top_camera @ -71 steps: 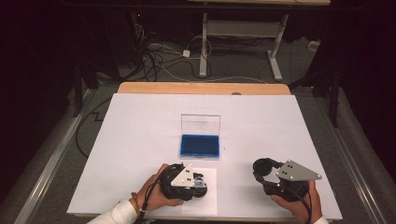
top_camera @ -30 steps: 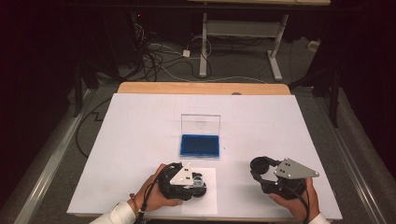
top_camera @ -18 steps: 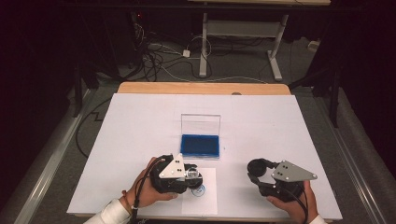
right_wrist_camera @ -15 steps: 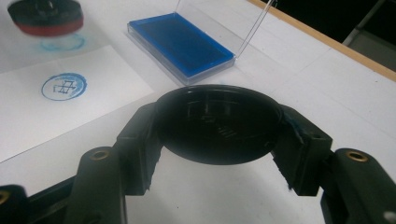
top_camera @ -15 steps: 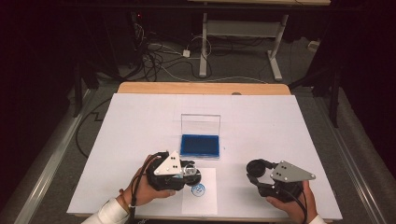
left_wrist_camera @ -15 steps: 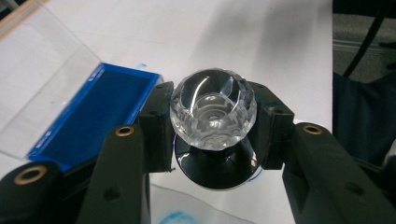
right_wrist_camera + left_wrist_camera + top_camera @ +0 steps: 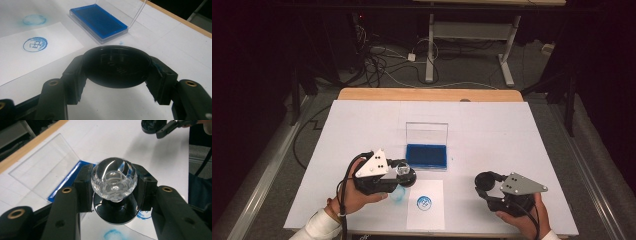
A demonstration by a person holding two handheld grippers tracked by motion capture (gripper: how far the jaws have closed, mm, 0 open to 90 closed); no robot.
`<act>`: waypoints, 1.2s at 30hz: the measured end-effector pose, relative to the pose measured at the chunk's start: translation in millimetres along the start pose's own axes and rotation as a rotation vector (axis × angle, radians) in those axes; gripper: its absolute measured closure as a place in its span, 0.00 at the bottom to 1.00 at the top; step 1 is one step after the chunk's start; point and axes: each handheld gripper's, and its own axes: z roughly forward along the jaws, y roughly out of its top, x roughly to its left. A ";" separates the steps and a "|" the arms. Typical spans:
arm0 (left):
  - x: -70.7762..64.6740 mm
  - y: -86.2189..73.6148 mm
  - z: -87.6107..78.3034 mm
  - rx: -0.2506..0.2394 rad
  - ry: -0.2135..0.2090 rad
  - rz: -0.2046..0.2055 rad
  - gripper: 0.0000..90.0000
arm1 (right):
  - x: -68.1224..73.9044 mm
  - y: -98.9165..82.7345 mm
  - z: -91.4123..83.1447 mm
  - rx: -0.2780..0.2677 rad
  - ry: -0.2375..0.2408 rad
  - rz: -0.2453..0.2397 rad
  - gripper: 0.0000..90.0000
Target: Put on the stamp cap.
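My left gripper [image 7: 405, 174] hovers just left of the white paper [image 7: 432, 220], shut on a stamp [image 7: 114, 178] that has a clear faceted knob and a black round base. A round blue print [image 7: 425, 202] shows on the paper. Behind it lies the blue ink pad [image 7: 427, 155] in its case, with the clear lid [image 7: 427, 134] standing open. At the front right my right gripper [image 7: 485, 182] rests low, shut on a black round cap [image 7: 117, 66]. The ink pad [image 7: 98, 21] and the print [image 7: 35, 44] lie beyond that cap.
A faint blue smudge [image 7: 398, 196] marks the white table cover [image 7: 362, 125] beside the paper. A wooden table edge [image 7: 427, 95] runs along the far side. Cables and desk legs lie on the floor behind.
My left gripper has lifted the stamp off the paper and moved it left and up, uncovering the blue print. The right gripper has stayed put.
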 end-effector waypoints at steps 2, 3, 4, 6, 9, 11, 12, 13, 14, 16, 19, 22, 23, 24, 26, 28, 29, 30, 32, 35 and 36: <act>1.2 0.8 -4.0 -0.017 -0.002 -0.007 0.61 | 0.9 0.0 1.0 0.004 0.003 -0.007 0.43; 1.4 1.2 -5.6 -0.023 0.005 -0.008 0.61 | 1.3 0.2 1.5 0.005 0.006 -0.007 0.43; 1.9 1.5 -7.0 -0.025 0.007 -0.007 0.61 | 1.4 0.3 2.1 0.005 0.007 -0.009 0.43; 2.6 1.6 -9.3 -0.035 0.011 -0.009 0.60 | 1.6 0.4 3.1 0.008 0.009 -0.006 0.43; 3.8 1.3 -10.8 -0.043 0.012 -0.013 0.61 | 2.1 0.8 4.9 0.011 0.016 -0.001 0.43; 4.5 1.2 -11.2 -0.044 0.010 -0.015 0.60 | 3.3 1.5 6.2 0.011 0.022 -0.002 0.43; 4.6 1.1 -11.5 -0.048 0.013 -0.015 0.60 | 3.8 1.7 6.9 0.010 0.023 -0.002 0.43; 4.8 1.1 -11.7 -0.052 0.014 -0.017 0.60 | 4.3 2.0 7.7 0.011 0.026 0.000 0.43; 5.1 1.3 -11.7 -0.052 0.011 -0.018 0.60 | 4.7 2.3 8.5 0.012 0.031 -0.001 0.43; 4.7 1.5 -11.7 -0.056 0.015 -0.019 0.60 | 6.0 3.4 10.3 0.009 0.035 -0.001 0.43; 4.3 2.1 -11.5 -0.056 0.012 -0.016 0.60 | 8.1 5.1 13.1 0.013 0.043 -0.008 0.43; 3.9 2.5 -12.1 -0.060 0.009 -0.015 0.60 | 10.9 6.4 17.0 0.015 0.052 -0.010 0.43; 3.8 2.7 -12.3 -0.061 0.013 -0.015 0.61 | 11.6 7.0 18.2 0.015 0.059 -0.012 0.43; 4.1 2.8 -12.4 -0.062 0.008 -0.015 0.60 | 12.9 7.9 19.5 0.016 0.063 -0.013 0.43; 3.6 3.4 -12.1 -0.061 0.014 -0.017 0.60 | 15.9 9.9 21.7 0.017 0.072 -0.018 0.43; 3.0 4.0 -11.9 -0.062 0.008 -0.015 0.60 | 18.6 11.7 24.6 0.017 0.084 -0.030 0.43; 2.6 4.3 -11.8 -0.063 0.008 -0.014 0.61 | 20.0 12.6 25.9 0.019 0.088 -0.035 0.43; 2.3 4.7 -11.4 -0.064 0.006 -0.015 0.60 | 21.5 13.5 27.1 0.018 0.095 -0.040 0.43; 1.5 5.6 -10.2 -0.065 0.004 -0.013 0.60 | 23.8 15.8 29.6 0.019 0.104 -0.042 0.43; 0.2 7.3 -7.8 -0.065 -0.001 -0.010 0.60 | 26.7 19.9 34.2 0.013 0.118 -0.042 0.43; -0.2 8.2 -7.0 -0.066 -0.004 -0.010 0.60 | 27.9 21.9 35.9 0.013 0.120 -0.046 0.43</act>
